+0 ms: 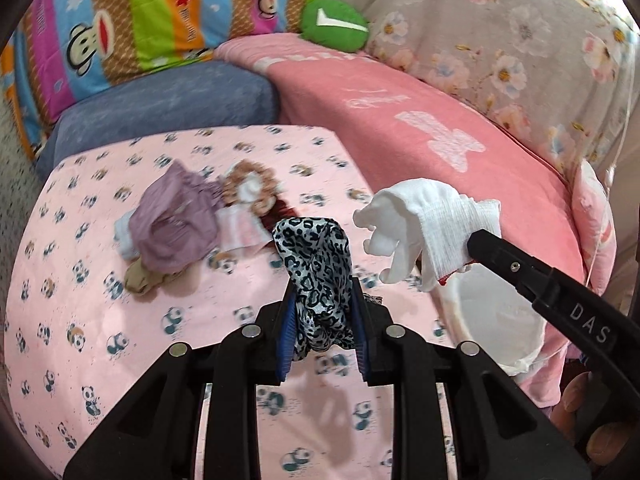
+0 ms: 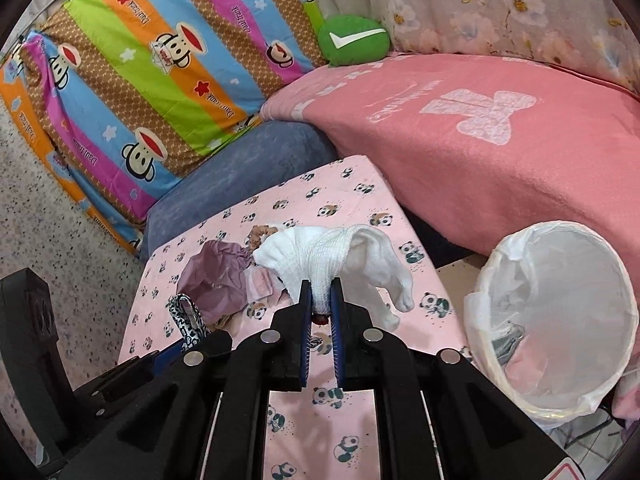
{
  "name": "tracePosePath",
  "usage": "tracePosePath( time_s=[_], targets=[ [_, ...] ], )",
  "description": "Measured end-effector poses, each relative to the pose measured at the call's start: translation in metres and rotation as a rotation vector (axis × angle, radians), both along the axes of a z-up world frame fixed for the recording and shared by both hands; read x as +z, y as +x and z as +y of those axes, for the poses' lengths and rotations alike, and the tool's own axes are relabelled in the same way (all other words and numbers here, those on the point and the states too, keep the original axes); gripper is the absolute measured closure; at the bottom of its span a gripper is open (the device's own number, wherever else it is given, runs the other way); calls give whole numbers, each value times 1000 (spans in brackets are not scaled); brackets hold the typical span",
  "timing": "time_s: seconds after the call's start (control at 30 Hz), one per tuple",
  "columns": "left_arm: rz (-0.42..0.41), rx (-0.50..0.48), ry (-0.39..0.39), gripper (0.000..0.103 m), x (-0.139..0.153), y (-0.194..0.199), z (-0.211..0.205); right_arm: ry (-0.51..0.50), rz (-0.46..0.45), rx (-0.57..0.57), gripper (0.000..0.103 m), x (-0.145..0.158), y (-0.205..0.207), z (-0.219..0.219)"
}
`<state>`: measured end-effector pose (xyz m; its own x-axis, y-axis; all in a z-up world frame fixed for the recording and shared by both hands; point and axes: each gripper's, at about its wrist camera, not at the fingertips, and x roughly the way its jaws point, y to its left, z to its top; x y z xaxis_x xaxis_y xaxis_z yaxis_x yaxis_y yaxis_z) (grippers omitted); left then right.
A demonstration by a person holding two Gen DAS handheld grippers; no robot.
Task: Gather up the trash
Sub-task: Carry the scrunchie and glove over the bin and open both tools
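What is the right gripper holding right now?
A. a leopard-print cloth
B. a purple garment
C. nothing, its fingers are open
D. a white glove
D: in the right wrist view the right gripper is shut on the white glove, its fingers dangling; the leopard-print cloth is clamped in the left gripper, and the purple garment lies on the panda-print cloth.

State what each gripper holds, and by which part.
Left gripper pinches the leopard-print cloth near its bunched lower end; right gripper pinches the white glove at its cuff.
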<state>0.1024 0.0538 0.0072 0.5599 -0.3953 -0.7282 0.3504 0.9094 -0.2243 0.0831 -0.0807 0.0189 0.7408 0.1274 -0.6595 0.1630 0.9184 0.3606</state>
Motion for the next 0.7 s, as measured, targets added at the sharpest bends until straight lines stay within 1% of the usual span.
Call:
tracePosePath(
  time_s=[0.2,0.33,0.47,0.7],
  targets=[
    [-52,-84,15,79,17,-13,-46,9,-34,-85,93,12,-28,-48],
    [-65,-138,22,79,23,-20,-78,19,-45,-151,93,14,-48,-84],
    [-73,-193,28,79,26,-26,-107,30,-51,-212,93,12,-68,-115],
    [-82,-276,35,79,30,-37,-149,54,-46,-301,93,3,-96,-158]
  ],
)
